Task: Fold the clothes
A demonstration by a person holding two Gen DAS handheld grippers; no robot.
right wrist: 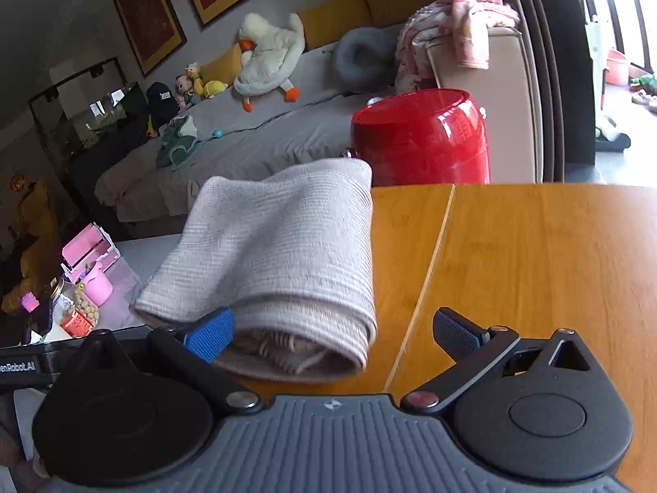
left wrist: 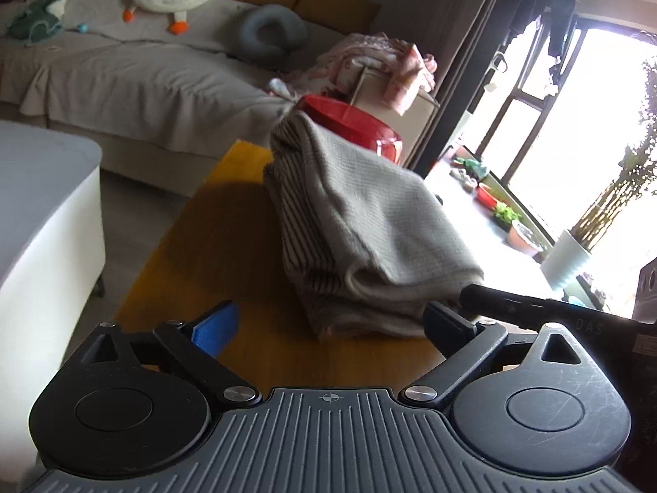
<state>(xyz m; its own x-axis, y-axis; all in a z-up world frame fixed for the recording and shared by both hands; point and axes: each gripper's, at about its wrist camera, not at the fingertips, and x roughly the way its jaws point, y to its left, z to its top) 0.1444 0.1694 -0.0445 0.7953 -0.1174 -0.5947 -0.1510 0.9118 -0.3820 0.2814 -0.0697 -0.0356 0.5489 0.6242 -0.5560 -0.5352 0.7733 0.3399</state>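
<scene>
A folded beige knit garment (left wrist: 361, 222) with a striped inner layer lies on the wooden table (left wrist: 230, 246). My left gripper (left wrist: 328, 324) stands open just short of the garment's near edge, its blue pads wide apart and pressing on nothing. In the right wrist view the same folded garment (right wrist: 279, 246) lies on the table (right wrist: 534, 254). My right gripper (right wrist: 336, 332) is open around its near folded end. The left pad sits beside the fold and the right pad is well clear of the cloth.
A red round appliance (right wrist: 423, 135) stands beyond the table's far edge. Behind it are a grey sofa (left wrist: 123, 74) with plush toys and a box draped with pink cloth (right wrist: 460, 28). A white table (left wrist: 37, 226) stands at the left. Jars and a pink cup (right wrist: 98, 287) sit left of the garment.
</scene>
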